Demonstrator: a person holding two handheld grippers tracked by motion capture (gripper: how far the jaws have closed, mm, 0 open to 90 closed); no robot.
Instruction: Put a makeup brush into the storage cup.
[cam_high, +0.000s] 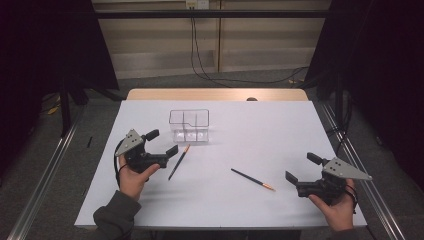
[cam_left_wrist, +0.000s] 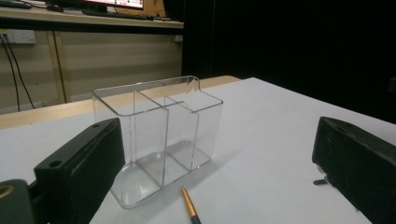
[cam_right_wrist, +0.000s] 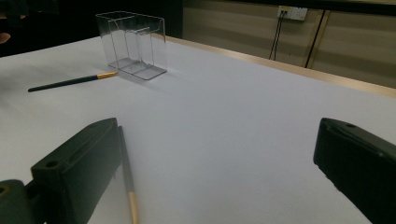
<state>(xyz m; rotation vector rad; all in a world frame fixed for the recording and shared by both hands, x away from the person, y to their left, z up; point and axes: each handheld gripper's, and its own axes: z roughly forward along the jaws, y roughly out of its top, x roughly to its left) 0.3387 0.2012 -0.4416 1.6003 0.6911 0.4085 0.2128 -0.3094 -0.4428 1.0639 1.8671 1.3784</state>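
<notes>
A clear plastic holder (cam_high: 189, 125) with several compartments stands empty on the white table, seen close in the left gripper view (cam_left_wrist: 159, 135) and far off in the right gripper view (cam_right_wrist: 133, 44). One dark pencil with a gold tip (cam_high: 179, 162) lies just in front of it, by my left gripper (cam_high: 161, 142), which is open; the tip shows between its jaws (cam_left_wrist: 190, 211). A second pencil (cam_high: 252, 179) lies left of my right gripper (cam_high: 302, 167), open too, and runs beside its left jaw (cam_right_wrist: 127, 179). The first pencil (cam_right_wrist: 72, 81) lies farther off there.
The white table top (cam_high: 240, 135) ends in a wooden strip (cam_high: 217, 94) at the far edge. Metal rails (cam_high: 45, 170) run along both sides on the floor. Cables (cam_high: 200, 55) hang down the back wall.
</notes>
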